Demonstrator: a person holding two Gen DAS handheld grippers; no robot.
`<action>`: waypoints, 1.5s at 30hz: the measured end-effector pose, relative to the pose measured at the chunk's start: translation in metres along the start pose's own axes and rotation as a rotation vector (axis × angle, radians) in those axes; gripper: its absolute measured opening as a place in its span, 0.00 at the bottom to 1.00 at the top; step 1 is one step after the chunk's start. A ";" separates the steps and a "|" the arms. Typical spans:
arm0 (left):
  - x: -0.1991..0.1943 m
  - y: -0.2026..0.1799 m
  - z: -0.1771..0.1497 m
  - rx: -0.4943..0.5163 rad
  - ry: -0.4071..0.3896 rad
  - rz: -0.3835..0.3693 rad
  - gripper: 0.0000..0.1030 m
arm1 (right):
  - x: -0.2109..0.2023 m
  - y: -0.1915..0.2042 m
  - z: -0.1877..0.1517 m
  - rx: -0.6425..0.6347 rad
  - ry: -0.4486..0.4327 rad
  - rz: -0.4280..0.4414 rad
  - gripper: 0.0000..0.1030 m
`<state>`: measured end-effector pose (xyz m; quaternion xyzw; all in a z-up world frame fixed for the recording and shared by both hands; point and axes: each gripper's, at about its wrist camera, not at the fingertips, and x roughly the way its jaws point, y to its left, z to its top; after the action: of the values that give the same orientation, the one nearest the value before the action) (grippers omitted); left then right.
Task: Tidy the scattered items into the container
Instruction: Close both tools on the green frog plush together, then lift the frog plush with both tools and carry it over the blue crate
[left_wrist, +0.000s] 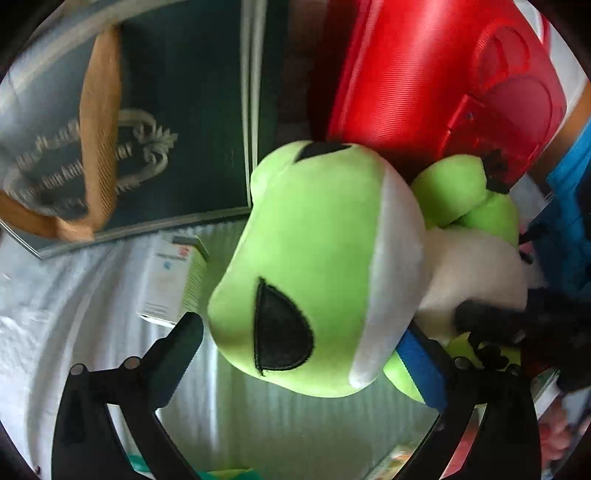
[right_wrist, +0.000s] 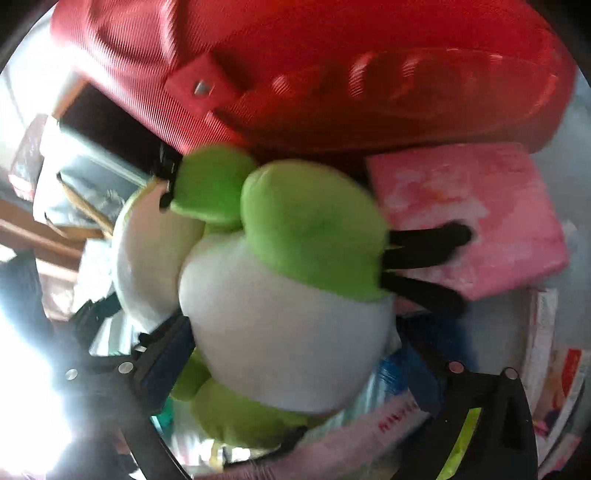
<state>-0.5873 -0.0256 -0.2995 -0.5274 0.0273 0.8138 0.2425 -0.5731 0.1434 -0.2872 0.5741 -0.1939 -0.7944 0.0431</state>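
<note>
Green-and-white frog plush (left_wrist: 314, 258): soft toy with black stitched eyes, held up in front of the red suitcase (left_wrist: 424, 74); head fills the left wrist view, white belly and green limbs (right_wrist: 288, 295) fill the right wrist view.
Left claw (left_wrist: 306, 354): fingers spread wide; the blue-padded finger (left_wrist: 421, 365) touches the plush beneath its head, the other finger stands clear of it; spread, not clamped.
Right claw (right_wrist: 295, 354): fingers on either side of the white belly, clenched on the plush.
Red suitcase (right_wrist: 332, 74): ribbed shell, above and behind the plush.
Pink box (right_wrist: 480, 210): just beside the plush, under the suitcase.
White carton (left_wrist: 170, 280): lying on white bedding (left_wrist: 55, 314).
Dark framed picture (left_wrist: 177, 129): behind the carton.
</note>
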 end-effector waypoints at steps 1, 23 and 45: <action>-0.001 0.000 -0.003 0.013 -0.021 -0.011 0.95 | -0.001 0.003 -0.002 -0.018 -0.015 -0.007 0.88; -0.239 -0.112 -0.046 0.066 -0.472 0.170 0.75 | -0.226 0.065 -0.084 -0.315 -0.443 0.113 0.78; -0.438 -0.442 -0.110 0.142 -0.645 0.050 0.75 | -0.547 -0.055 -0.251 -0.332 -0.745 0.008 0.78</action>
<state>-0.1639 0.1702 0.1271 -0.2232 0.0188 0.9407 0.2549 -0.1474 0.2887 0.1159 0.2313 -0.0677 -0.9683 0.0650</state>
